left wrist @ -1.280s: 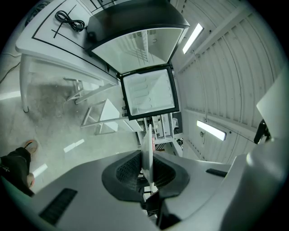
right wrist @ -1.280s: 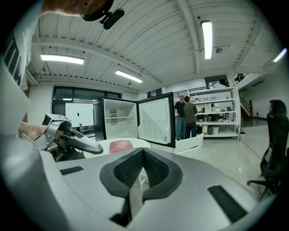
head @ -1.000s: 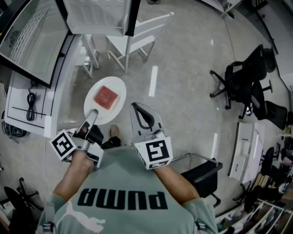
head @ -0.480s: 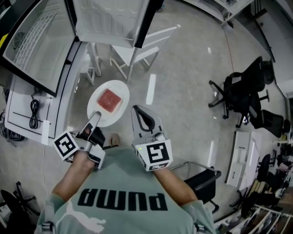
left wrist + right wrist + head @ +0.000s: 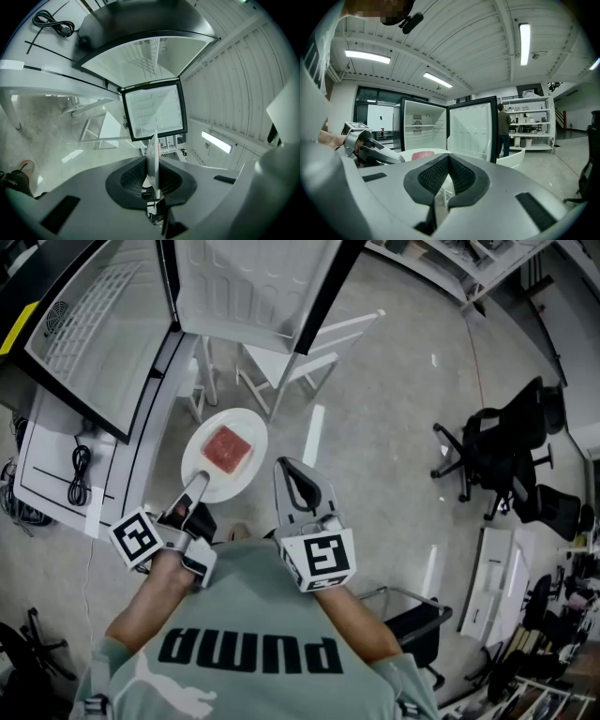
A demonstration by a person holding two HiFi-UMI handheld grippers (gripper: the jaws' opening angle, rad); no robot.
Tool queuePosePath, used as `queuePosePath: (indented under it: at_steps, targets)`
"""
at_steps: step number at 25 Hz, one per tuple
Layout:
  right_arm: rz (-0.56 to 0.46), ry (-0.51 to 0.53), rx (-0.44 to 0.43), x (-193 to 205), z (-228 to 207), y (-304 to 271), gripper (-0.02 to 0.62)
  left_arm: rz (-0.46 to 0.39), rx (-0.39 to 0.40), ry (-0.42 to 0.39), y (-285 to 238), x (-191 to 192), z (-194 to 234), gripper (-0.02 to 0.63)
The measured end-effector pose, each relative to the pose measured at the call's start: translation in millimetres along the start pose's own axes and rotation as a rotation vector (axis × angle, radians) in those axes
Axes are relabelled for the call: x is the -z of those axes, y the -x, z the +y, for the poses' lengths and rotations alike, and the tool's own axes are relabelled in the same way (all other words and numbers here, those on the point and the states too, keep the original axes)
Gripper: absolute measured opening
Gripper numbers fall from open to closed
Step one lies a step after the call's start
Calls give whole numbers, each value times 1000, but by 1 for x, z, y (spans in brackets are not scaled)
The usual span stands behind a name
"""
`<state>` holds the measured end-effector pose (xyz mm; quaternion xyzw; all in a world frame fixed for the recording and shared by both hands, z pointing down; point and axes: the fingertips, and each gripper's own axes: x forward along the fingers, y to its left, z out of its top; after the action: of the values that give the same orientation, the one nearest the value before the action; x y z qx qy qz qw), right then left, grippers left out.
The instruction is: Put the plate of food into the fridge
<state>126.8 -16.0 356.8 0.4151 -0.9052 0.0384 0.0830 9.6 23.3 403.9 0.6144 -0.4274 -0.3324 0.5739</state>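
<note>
Plate [image 5: 193, 454]: white, oval, one flat red slab of food [image 5: 227, 448] at its middle. Carried level in the air over the grey floor [image 5: 375, 456], short of the open fridge [image 5: 89, 329] and not yet inside it. Left gripper [image 5: 199, 480] is clamped on the plate's near rim (in its own view the rim stands edge-on, pinched between both pads). Right gripper [image 5: 286, 468] rides just beside the plate, jaws drawn together, nothing in them. Fridge door [image 5: 253, 282] swung wide. A white chair [image 5: 300, 348] stands past the plate, below the door. Black office chairs [image 5: 502, 442] well off to the right.
</note>
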Motion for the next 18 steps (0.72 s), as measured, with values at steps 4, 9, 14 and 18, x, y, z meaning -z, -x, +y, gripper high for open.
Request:
queuePosePath:
  at_steps: [4,9,14,18]
  targets:
    - [-6,4,-21,-2,5,-10,5,-27,0,-4,4,-10,1,37]
    - [-12,5,-55,-5,7,-24,4,-62,-10,-3,3,-22,4,37]
    - [-9,3,-97,-3,-1,-44,5,-101,-16,6,-10,-32,6,37]
    - [-16,5,-140,-9,-11,-66,3,-138,-23,8,-25,-43,3,37]
